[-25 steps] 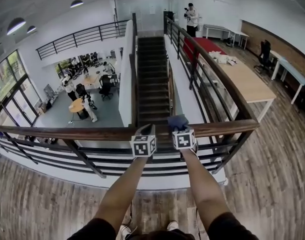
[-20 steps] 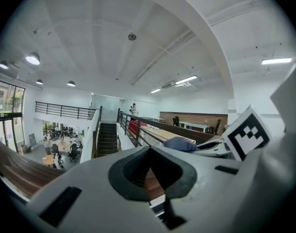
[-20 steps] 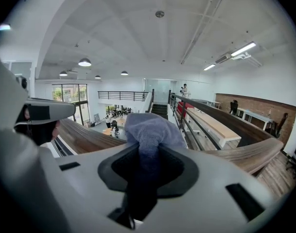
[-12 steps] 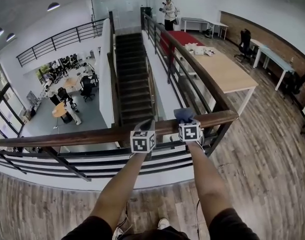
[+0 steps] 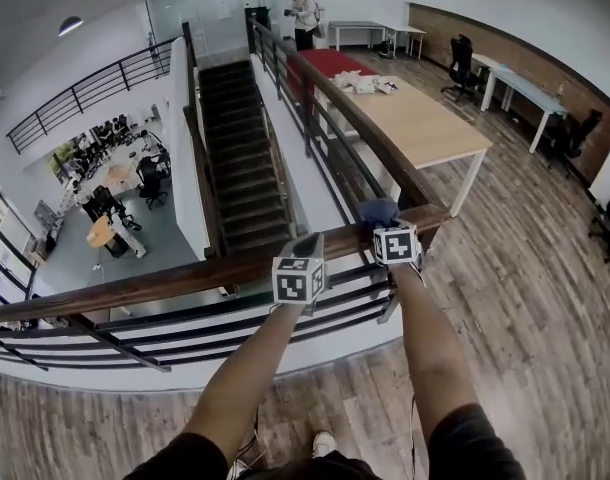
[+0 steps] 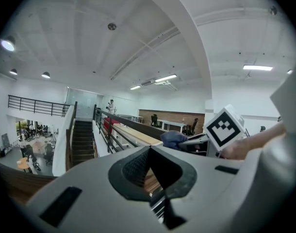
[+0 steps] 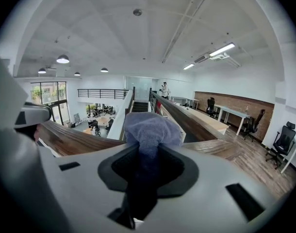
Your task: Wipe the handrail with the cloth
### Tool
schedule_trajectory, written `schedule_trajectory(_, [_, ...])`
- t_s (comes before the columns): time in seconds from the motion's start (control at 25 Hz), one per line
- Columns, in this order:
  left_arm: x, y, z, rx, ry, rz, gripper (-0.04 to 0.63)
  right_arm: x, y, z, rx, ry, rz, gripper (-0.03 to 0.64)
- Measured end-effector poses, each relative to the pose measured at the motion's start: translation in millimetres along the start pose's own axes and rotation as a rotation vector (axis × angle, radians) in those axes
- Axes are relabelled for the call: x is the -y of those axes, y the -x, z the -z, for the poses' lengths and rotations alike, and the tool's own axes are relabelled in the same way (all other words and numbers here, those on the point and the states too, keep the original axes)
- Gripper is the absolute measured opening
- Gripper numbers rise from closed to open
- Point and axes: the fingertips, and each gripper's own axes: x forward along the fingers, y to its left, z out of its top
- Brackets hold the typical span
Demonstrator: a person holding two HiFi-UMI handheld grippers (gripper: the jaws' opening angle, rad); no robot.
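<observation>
A brown wooden handrail (image 5: 165, 280) runs across the head view to a corner (image 5: 435, 213), where a second rail leads away. A blue cloth (image 5: 378, 211) lies bunched on top of the rail just left of that corner. My right gripper (image 5: 383, 224) is shut on it; in the right gripper view the cloth (image 7: 150, 127) bulges out past the jaws over the rail (image 7: 70, 140). Further left along the same rail, my left gripper (image 5: 307, 242) rests with its jaws together and nothing between them. The left gripper view shows the left gripper (image 6: 149, 148) and, beyond it, the cloth (image 6: 173, 139).
Black metal bars (image 5: 235, 323) run beneath the rail. Behind it a staircase (image 5: 235, 178) drops to a lower floor with people at desks. A long wooden table (image 5: 415, 118) stands beside the side rail, and a person (image 5: 303, 13) stands at its far end. Wood flooring lies underfoot.
Both grippers have slid right along the handrail toward the corner, the right one taking the cloth with it. The head view has swung right as well.
</observation>
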Motion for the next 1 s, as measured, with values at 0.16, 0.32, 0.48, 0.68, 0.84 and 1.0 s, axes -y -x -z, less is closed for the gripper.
schedule_trajectory(0.16, [33,-18,-1,-0.013,0.006,0.048,-0.002,47,2,4,-0.011,-0.041,0.058,0.091])
schedule_trajectory(0.32, [50,-24,-2,-0.011,0.006,0.076,-0.002,78,1,8,-0.013,-0.092,0.081,0.091])
schedule_trajectory(0.48, [31,-14,1,0.010,0.035,0.079,-0.002,75,-3,11,0.018,-0.120,0.093,0.091])
schedule_trajectory(0.68, [18,14,-5,0.094,-0.041,0.059,-0.002,45,22,-5,0.167,-0.129,0.009,0.091])
schedule_trajectory(0.84, [-20,56,-3,0.134,-0.002,0.022,-0.002,-39,55,-13,0.283,-0.133,-0.101,0.091])
schedule_trajectory(1.0, [-63,121,18,0.156,-0.002,0.020,-0.002,-143,80,-10,0.321,-0.172,-0.205,0.091])
